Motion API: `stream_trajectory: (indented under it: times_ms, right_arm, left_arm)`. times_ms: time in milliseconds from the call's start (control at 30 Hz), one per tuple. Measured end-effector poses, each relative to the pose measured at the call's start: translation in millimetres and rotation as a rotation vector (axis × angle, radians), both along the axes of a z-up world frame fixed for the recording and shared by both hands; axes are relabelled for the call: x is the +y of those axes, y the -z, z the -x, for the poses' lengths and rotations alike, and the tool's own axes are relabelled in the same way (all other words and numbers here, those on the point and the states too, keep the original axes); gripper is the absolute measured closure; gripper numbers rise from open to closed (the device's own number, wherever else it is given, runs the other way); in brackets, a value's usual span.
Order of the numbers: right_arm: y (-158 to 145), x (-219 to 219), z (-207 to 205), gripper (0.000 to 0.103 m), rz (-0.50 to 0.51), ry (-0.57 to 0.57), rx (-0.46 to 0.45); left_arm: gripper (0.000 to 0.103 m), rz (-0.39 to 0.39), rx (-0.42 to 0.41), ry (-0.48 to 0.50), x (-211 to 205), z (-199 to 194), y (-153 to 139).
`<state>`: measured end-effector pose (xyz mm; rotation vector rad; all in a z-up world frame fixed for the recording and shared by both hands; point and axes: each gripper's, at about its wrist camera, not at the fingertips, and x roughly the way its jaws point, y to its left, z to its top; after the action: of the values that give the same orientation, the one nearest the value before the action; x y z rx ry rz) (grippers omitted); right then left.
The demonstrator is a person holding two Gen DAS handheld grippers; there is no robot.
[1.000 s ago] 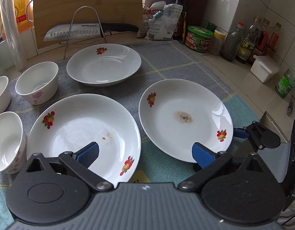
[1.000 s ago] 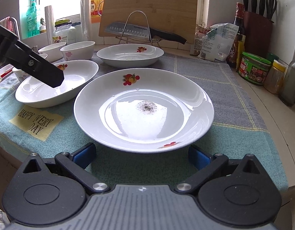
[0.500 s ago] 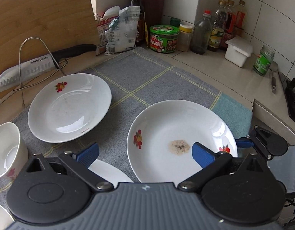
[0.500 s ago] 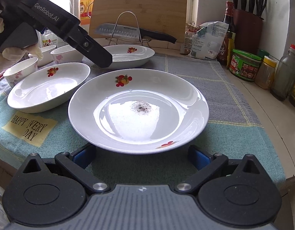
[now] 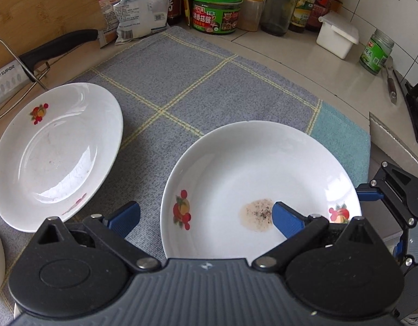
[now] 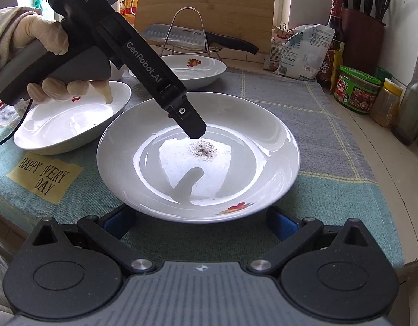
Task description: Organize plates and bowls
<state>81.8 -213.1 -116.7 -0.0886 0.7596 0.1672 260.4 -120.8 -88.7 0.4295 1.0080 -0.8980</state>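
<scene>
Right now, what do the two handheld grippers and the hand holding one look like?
Both grippers are black with grey ribbed bodies and blue-padded fingers. The left gripper carries white GenRobot.AI and DAS lettering, with a thin dark cable trailing from its grey handle. The hand wears a pale glove and a beige sleeve.

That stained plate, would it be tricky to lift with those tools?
Probably slippery: the stained plate looks glossy. It seems rigid and breakable, like ceramic. Its raised rim likely offers the open right tool a grip.
</scene>
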Motion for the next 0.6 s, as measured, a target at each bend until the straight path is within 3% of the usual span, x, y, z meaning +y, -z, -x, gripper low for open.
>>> stream_trajectory:
  times_ms: [133, 600]
  right_arm:
    - [-0.1, -0.2, 0.9, 0.000, 0.000, -0.007, -0.004]
    - [-0.1, -0.8, 3.4, 0.000, 0.000, -0.032, -0.020]
  left_arm:
    - [0.001, -0.032, 0.052, -0.001, -9.0, -7.3, 11.1]
    - [0.000, -0.073, 0.030, 0.035, -17.8, -8.2, 13.5]
